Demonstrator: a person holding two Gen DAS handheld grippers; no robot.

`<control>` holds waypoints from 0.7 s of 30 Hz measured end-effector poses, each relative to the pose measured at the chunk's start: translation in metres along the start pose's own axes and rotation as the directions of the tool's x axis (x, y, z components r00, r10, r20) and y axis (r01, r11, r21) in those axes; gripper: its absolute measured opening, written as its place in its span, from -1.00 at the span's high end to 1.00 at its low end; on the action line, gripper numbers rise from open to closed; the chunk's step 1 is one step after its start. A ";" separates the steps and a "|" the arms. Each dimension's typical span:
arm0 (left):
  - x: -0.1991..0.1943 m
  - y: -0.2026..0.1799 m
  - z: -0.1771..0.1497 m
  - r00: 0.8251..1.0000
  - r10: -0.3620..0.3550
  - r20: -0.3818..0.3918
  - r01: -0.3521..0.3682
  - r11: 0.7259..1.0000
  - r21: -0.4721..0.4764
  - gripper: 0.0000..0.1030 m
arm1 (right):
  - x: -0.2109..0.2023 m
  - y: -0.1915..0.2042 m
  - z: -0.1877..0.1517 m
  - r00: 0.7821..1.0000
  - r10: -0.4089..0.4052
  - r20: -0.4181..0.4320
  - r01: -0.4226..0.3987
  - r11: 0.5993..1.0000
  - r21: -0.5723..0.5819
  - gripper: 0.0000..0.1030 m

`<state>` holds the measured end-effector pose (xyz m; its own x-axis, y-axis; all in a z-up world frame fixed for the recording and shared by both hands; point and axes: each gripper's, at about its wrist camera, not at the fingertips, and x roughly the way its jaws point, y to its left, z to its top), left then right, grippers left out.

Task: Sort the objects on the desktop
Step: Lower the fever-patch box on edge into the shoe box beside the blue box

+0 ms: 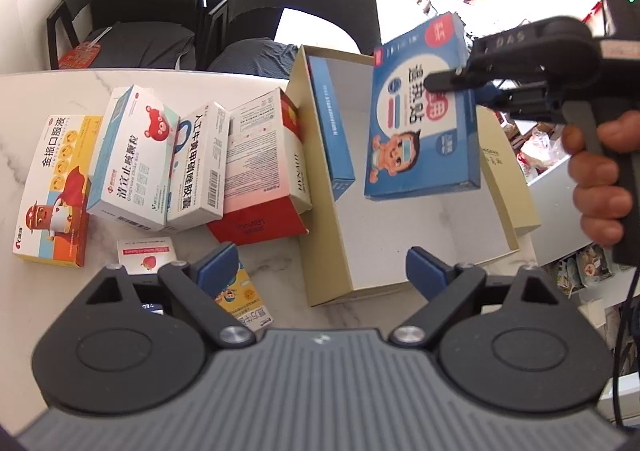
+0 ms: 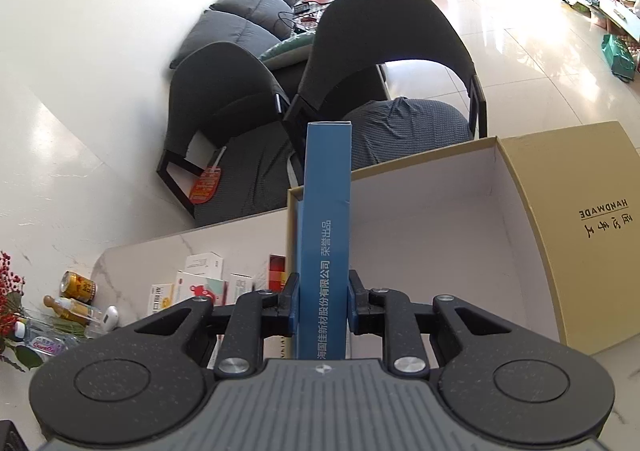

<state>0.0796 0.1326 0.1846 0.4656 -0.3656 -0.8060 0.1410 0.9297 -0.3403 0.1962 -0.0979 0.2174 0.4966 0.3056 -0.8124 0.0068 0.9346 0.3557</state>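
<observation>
My right gripper (image 2: 322,303) is shut on a flat blue box with a cartoon baby on its face (image 1: 424,119), seen edge-on in the right wrist view (image 2: 326,235). It holds the box upright in the air above the open tan cardboard box (image 1: 320,251), whose white inside shows (image 2: 440,251). Another blue box (image 1: 332,131) leans against that box's left inner wall. My left gripper (image 1: 320,271) is open and empty, low over the table at the tan box's near corner. Several medicine boxes (image 1: 132,159) lie in a pile to the left.
The tan lid (image 2: 580,227) stands behind the box on the right. Two dark chairs (image 1: 280,11) stand beyond the marble table's (image 1: 48,91) far edge. A can, bottles and red berries (image 2: 76,287) sit at the table's far left end.
</observation>
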 end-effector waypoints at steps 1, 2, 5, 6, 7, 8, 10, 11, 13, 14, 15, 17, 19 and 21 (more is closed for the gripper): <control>0.000 0.001 0.000 1.000 0.005 -0.001 -0.005 1.000 -0.004 -0.79 | 0.008 -0.003 -0.001 1.000 -0.006 -0.014 0.006 1.000 0.003 0.52; 0.000 0.001 0.000 1.000 0.010 -0.002 -0.010 1.000 -0.008 -0.79 | 0.015 -0.005 -0.002 1.000 -0.006 -0.028 0.006 1.000 0.003 0.52; 0.000 0.004 -0.001 1.000 0.026 -0.010 -0.026 1.000 -0.015 -0.79 | 0.039 -0.006 -0.003 0.998 -0.006 -0.069 0.005 1.000 -0.011 0.52; 0.000 0.004 -0.001 0.999 0.031 -0.013 -0.032 0.999 -0.018 -0.79 | 0.047 -0.004 -0.003 0.997 -0.009 -0.080 0.008 1.000 -0.020 0.52; 0.000 0.005 -0.001 0.999 0.037 -0.015 -0.037 0.999 -0.020 -0.79 | 0.054 -0.002 -0.003 0.996 -0.013 -0.088 0.010 0.999 -0.030 0.52; -0.001 0.006 -0.001 0.999 0.041 -0.017 -0.042 0.999 -0.024 -0.79 | 0.061 0.000 -0.002 0.995 -0.015 -0.095 0.012 0.999 -0.041 0.52; -0.002 0.008 -0.002 0.999 0.049 -0.019 -0.050 0.998 -0.033 -0.79 | 0.075 0.005 -0.001 0.994 -0.018 -0.105 0.012 0.998 -0.065 0.52; -0.002 0.009 -0.003 0.998 0.053 -0.021 -0.054 0.998 -0.038 -0.79 | 0.082 0.007 0.000 0.994 -0.020 -0.110 0.011 0.997 -0.077 0.52; -0.003 0.011 -0.005 0.998 0.062 -0.026 -0.063 0.997 -0.047 -0.79 | 0.092 0.008 0.003 0.993 -0.023 -0.116 0.013 0.996 -0.085 0.52; -0.003 0.011 -0.005 0.998 0.065 -0.028 -0.066 0.997 -0.050 -0.79 | 0.097 0.008 0.004 0.993 -0.024 -0.119 0.014 0.996 -0.088 0.52; -0.003 0.012 -0.006 0.997 0.068 -0.030 -0.069 0.996 -0.053 -0.79 | 0.102 0.007 0.005 0.992 -0.025 -0.122 0.014 0.996 -0.090 0.52; -0.004 0.013 -0.007 0.997 0.074 -0.033 -0.075 0.995 -0.059 -0.79 | 0.111 0.007 0.007 0.992 -0.028 -0.127 0.016 0.995 -0.094 0.52; -0.004 0.014 -0.009 0.996 0.079 -0.037 -0.082 0.995 -0.065 -0.79 | 0.120 0.007 0.009 0.991 -0.031 -0.132 0.018 0.995 -0.099 0.52; -0.004 0.015 -0.010 0.996 0.081 -0.039 -0.084 0.994 -0.071 -0.79 | 0.128 0.005 0.011 0.990 -0.026 -0.137 0.013 0.995 -0.098 0.49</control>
<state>0.0715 0.1475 0.1781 0.4412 -0.2901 -0.8493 0.0386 0.9516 -0.3050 0.2694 -0.0562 0.1207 0.3726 0.3031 -0.8771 -0.0718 0.9517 0.2984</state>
